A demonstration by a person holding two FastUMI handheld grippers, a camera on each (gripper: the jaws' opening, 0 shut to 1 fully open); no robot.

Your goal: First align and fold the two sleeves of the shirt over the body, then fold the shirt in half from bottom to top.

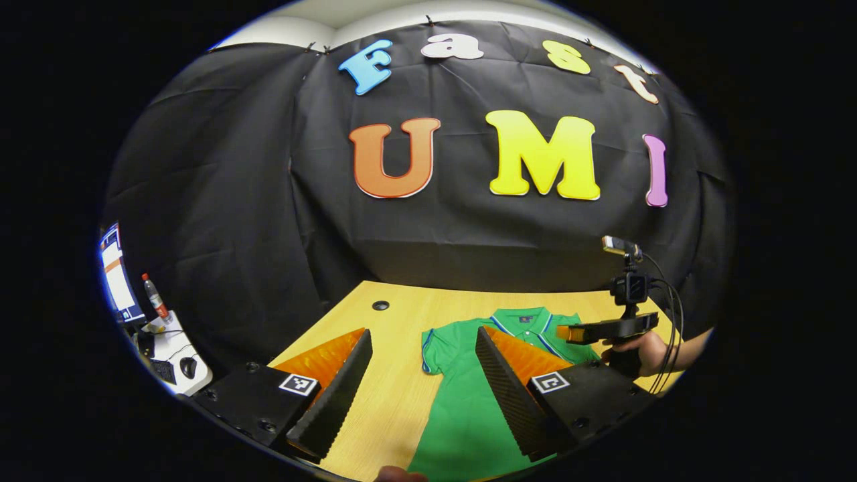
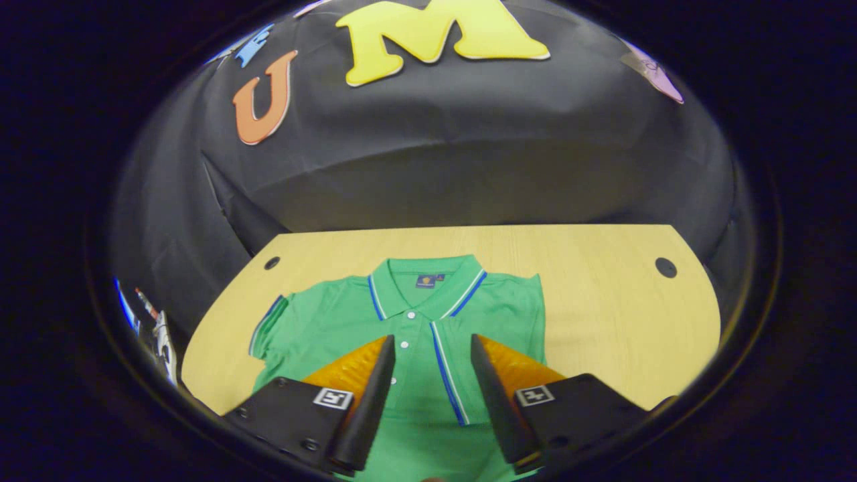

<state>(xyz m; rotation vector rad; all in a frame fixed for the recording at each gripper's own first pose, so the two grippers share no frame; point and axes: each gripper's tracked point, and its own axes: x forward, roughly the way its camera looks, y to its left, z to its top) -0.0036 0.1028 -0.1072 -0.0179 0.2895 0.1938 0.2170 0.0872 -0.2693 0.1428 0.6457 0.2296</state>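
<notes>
Green polo shirt (image 2: 415,321) lies flat, collar toward the wall, on the wooden table (image 2: 602,294); left gripper (image 1: 423,375) and right gripper (image 2: 428,381) both spread wide above it, holding nothing.

Both tools, left (image 1: 424,355) and right (image 2: 428,361), agape, empty.
</notes>
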